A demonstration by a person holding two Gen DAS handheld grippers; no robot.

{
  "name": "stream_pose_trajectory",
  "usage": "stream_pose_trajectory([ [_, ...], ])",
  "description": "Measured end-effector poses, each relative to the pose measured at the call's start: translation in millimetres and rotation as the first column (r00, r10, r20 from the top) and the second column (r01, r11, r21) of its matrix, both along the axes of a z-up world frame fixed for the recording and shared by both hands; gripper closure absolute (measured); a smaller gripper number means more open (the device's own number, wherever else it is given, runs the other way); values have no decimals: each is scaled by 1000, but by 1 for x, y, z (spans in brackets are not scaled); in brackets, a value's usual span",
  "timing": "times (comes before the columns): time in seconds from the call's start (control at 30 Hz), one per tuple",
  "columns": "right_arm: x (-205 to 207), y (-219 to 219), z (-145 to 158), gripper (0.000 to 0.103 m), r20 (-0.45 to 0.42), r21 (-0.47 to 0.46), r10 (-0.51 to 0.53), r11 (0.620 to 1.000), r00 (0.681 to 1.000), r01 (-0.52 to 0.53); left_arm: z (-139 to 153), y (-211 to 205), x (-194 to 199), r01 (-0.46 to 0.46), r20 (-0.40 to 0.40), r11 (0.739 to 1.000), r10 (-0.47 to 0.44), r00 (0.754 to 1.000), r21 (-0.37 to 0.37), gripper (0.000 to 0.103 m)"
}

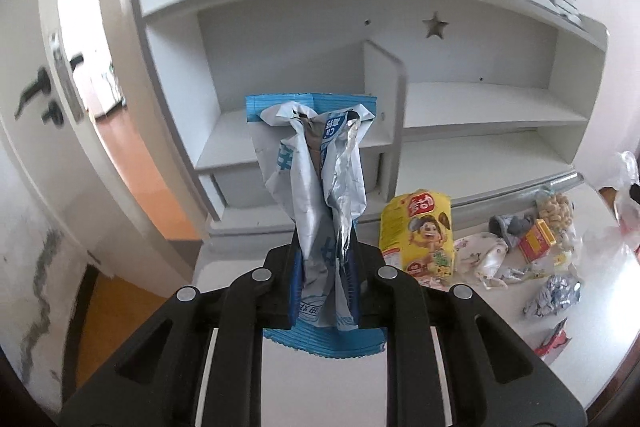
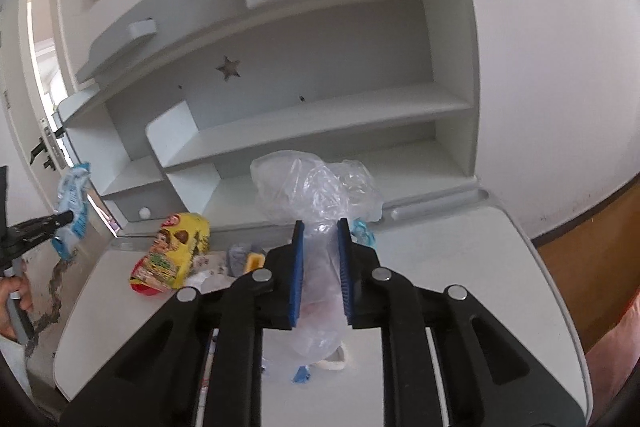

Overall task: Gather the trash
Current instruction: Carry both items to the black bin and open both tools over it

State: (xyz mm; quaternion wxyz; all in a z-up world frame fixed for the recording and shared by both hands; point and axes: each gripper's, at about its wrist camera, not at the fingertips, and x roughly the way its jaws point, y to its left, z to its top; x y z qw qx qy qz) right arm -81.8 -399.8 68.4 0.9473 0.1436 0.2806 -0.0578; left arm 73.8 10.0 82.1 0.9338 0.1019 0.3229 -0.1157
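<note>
Desk [image 2: 460, 267] strewn with wrappers, grey shelving [image 1: 460, 99] behind, door [image 1: 36, 99] left

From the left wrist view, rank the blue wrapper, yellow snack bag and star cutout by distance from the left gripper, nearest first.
1. Blue wrapper: clamped in the left gripper.
2. Yellow snack bag: on the desk, right.
3. Star cutout: shelf back panel, farthest.

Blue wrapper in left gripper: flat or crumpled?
Crumpled. The blue wrapper is torn open and creased, silver lining exposed, pinched upright in the shut left gripper.
</note>
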Motion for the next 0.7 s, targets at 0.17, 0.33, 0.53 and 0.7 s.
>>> stream_pose_trajectory([
  [0.17, 3, -16, -25, 90, -64, 60, -18, 998, 998, 21, -7, -14, -2, 24, -21, 1000, -25, 999, -16, 86],
  [0.33, -8, -30, -29, 91, -61, 98, -34, 994, 998, 40, -11, -36, -10, 66, -25, 998, -66, 998, -7, 86],
  [0.53, -48, -55, -1, 92, 25, 157, -25, 987, 999, 21, -1, -112, -43, 263, 7, 965, -263, 965, 7, 86],
  [0.7, -127, -87, 42, 92, 74, 32, -147, 989, 986, 145, 14, -220, -121, 574, 33, 818, -573, 819, -38, 86],
])
